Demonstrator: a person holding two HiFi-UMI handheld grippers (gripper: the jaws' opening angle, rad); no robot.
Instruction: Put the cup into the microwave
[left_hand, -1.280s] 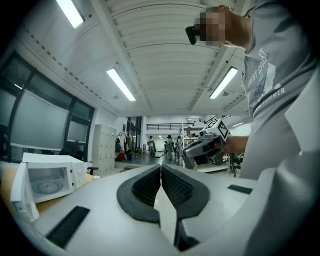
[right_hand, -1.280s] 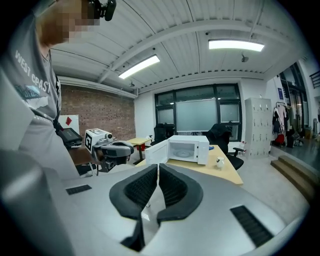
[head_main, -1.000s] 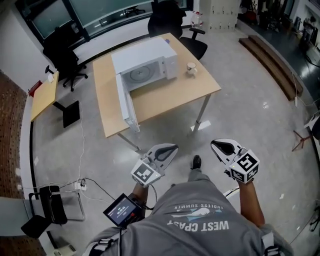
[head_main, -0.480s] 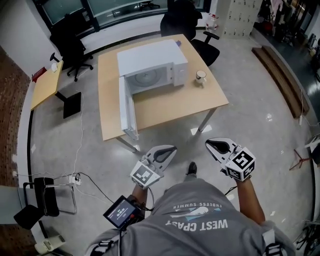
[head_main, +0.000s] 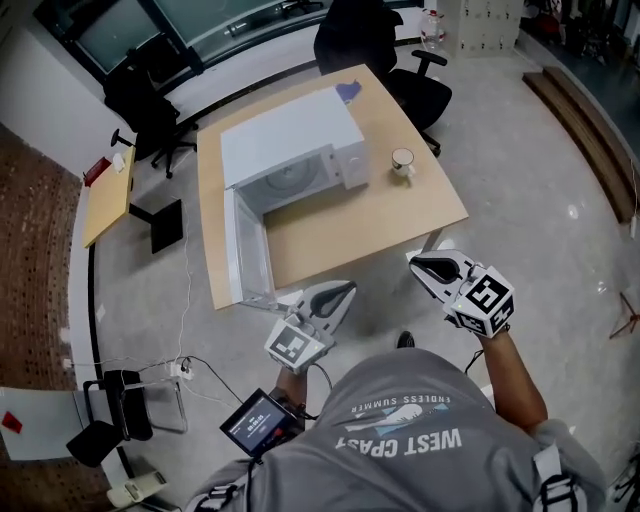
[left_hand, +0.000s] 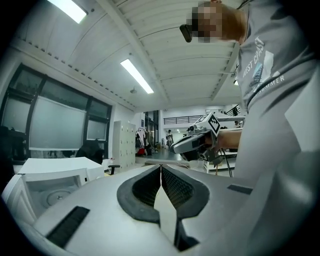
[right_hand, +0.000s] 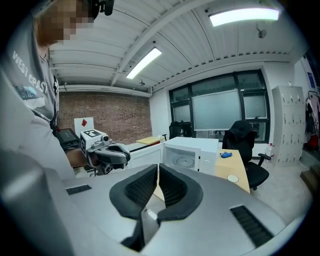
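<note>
On one wooden table (head_main: 340, 235), one white microwave (head_main: 290, 140), door (head_main: 247, 250) open, one cup (head_main: 402, 162) beside it, left gripper (head_main: 348, 289) and right gripper (head_main: 414, 263), both pressed together, empty.

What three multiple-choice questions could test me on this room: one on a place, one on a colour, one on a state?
1. Where is the cup relative to the microwave? A inside it; B beside it on the table; C on top of it.
2. What colour is the microwave? A white; B black; C red.
3. How is the microwave's door? A shut; B missing; C swung open.
Answers: B, the cup stands on the bare tabletop, to the microwave's right in the head view; A, its casing is white; C, the door stands out towards the front of the table, with the cavity showing.
</note>
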